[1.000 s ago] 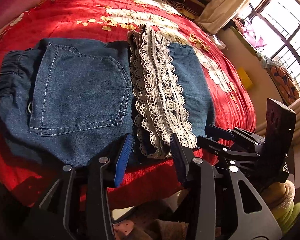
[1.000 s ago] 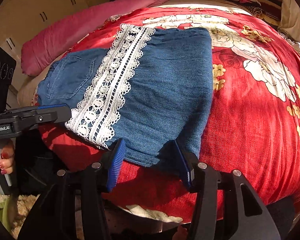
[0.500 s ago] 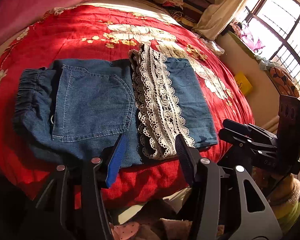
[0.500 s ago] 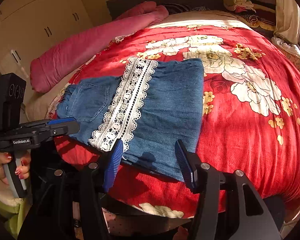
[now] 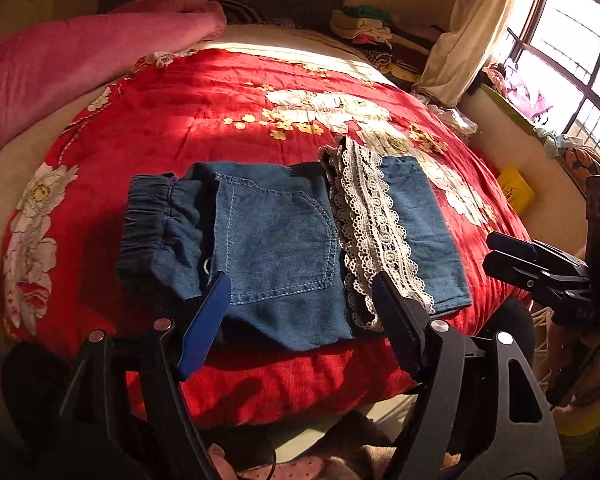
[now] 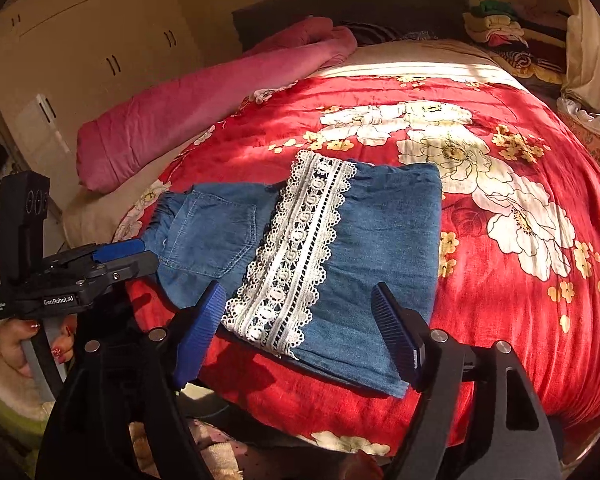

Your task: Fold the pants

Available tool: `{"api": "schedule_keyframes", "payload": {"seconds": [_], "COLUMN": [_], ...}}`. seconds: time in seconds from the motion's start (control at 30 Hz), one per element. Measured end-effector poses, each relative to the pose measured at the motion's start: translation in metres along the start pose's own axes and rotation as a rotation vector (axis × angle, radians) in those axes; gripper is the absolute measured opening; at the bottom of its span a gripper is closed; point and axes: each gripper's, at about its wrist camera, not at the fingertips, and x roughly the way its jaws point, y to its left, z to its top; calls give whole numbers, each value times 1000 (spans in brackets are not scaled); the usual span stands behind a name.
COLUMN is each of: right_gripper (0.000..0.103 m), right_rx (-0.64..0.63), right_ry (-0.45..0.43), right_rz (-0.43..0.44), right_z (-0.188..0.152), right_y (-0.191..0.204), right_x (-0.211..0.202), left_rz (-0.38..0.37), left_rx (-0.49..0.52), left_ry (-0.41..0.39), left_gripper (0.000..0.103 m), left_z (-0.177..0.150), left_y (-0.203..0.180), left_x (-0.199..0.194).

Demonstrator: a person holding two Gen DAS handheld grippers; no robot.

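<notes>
The pants (image 5: pixel 276 248) lie folded into a compact rectangle near the front edge of the bed (image 5: pixel 220 120), on its red flowered cover. The left gripper (image 5: pixel 300 308) hangs over that front edge, above the pocket half of the denim; its jaws have just been opening and stand wide, with nothing gripped and the pads clear of the cloth. The right gripper (image 6: pixel 300 320) hangs over the lace-trimmed half of the pants (image 6: pixel 320 264); its jaws have also just been opening, stand wide, and grip nothing.

There is one pair of pants, with one back pocket (image 5: pixel 276 244) showing and one band of white lace (image 5: pixel 376 232) running across it. One pink rolled blanket (image 6: pixel 204 104) lies along the far left side of the bed.

The left wrist view shows the gathered waistband (image 5: pixel 156 224), the window (image 5: pixel 572 40) and the right gripper (image 5: pixel 540 264) off to the side. The right wrist view alone shows the cream wardrobe (image 6: pixel 84 40) and a hand (image 6: pixel 20 344) with red nails holding the left gripper (image 6: pixel 120 256) by its handle.
</notes>
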Motion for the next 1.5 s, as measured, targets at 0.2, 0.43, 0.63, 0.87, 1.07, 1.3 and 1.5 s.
{"api": "schedule_keyframes", "payload": {"seconds": [0.2,0.43,0.63,0.87,1.07,1.3,1.5], "right_gripper": [81,88,91,92,92,92,46], "right_rx": [-52,-96,-190,-263,-356,-429,-420], "right_ry": [11,46,99,205,299,406,503], "right_rz": [25,67,117,182,220,261,308], "right_z": [22,51,76,102,111,113,102], "right_y": [24,51,83,111,138,158,157], "right_x": [17,50,85,139,184,234,265], "left_rz": [52,70,11,-75,-76,-92,-106], "left_rx": [-56,-139,-216,-285,-266,-277,-293], "left_ry": [-17,-6,13,29,36,32,15], "left_gripper": [79,85,86,86,86,86,86], "left_z": [-3,-12,-22,-30,-30,-29,-28], "left_y": [32,71,97,110,109,114,118], "left_x": [-6,-7,4,18,26,36,42]}}
